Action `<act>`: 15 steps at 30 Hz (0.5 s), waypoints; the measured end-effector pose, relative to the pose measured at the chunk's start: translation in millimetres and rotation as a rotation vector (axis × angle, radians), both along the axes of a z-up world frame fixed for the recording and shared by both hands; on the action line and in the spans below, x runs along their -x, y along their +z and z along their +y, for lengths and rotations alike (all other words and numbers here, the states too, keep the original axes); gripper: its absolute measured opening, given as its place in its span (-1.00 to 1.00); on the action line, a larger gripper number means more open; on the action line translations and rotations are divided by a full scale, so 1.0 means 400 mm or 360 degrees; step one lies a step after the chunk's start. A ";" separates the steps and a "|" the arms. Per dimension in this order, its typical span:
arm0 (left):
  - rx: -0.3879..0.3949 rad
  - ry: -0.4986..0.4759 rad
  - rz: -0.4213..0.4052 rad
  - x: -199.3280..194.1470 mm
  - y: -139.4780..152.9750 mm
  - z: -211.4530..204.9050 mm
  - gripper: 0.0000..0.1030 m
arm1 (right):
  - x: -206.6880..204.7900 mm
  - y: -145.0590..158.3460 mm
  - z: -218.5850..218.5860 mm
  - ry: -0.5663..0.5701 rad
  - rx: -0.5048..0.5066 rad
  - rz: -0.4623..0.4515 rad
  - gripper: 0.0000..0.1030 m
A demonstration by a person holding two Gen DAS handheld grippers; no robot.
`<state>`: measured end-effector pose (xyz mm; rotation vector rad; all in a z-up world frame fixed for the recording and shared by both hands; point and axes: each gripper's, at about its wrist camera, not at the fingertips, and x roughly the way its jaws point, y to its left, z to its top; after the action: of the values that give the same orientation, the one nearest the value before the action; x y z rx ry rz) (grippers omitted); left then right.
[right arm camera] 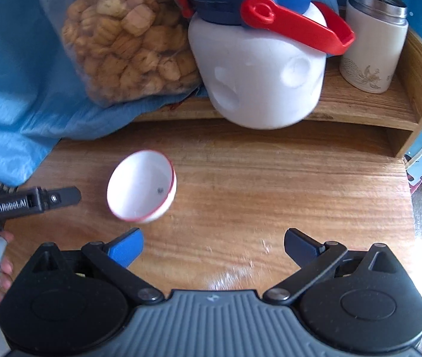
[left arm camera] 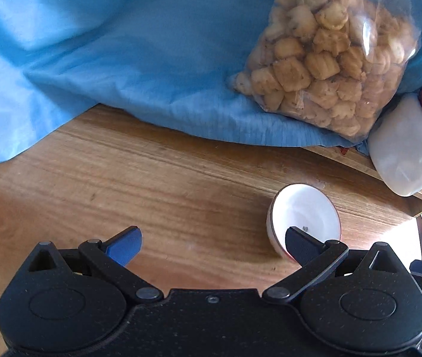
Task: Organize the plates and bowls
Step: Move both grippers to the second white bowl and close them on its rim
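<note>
The left gripper (left arm camera: 212, 247) has its jaws spread wide and holds nothing; its right-side finger (left arm camera: 301, 245) overlaps the near rim of a small white bowl (left arm camera: 306, 217) with a thin red edge, though whether it touches the rim is hard to tell from this angle; the right gripper (right arm camera: 213, 247) is likewise spread wide and empty, hovering over bare wood with the same bowl (right arm camera: 141, 186) ahead and to its left, tipped on its side so its mouth faces the cameras; the bowl lies on a wooden table (right arm camera: 285, 184), between the two grippers; behind it lie a rumpled blue cloth (left arm camera: 91, 44), a clear bag of biscuits (left arm camera: 324, 59), a white jug (right arm camera: 258, 74) with a blue lid and red handle, and a white steel-rimmed canister (right arm camera: 373, 38) on a raised wooden shelf (right arm camera: 368, 110).
</note>
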<state>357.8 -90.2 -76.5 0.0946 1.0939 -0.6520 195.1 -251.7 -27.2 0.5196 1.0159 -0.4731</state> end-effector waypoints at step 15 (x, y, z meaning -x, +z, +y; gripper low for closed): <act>-0.0079 -0.0229 -0.0016 -0.026 -0.086 -0.109 0.98 | -0.139 -0.102 -0.017 0.0032 0.0010 0.0109 0.66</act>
<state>368.3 -133.7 -110.7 0.2208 1.1007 -0.7522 250.5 -258.4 -67.9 0.4901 1.0839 -0.4785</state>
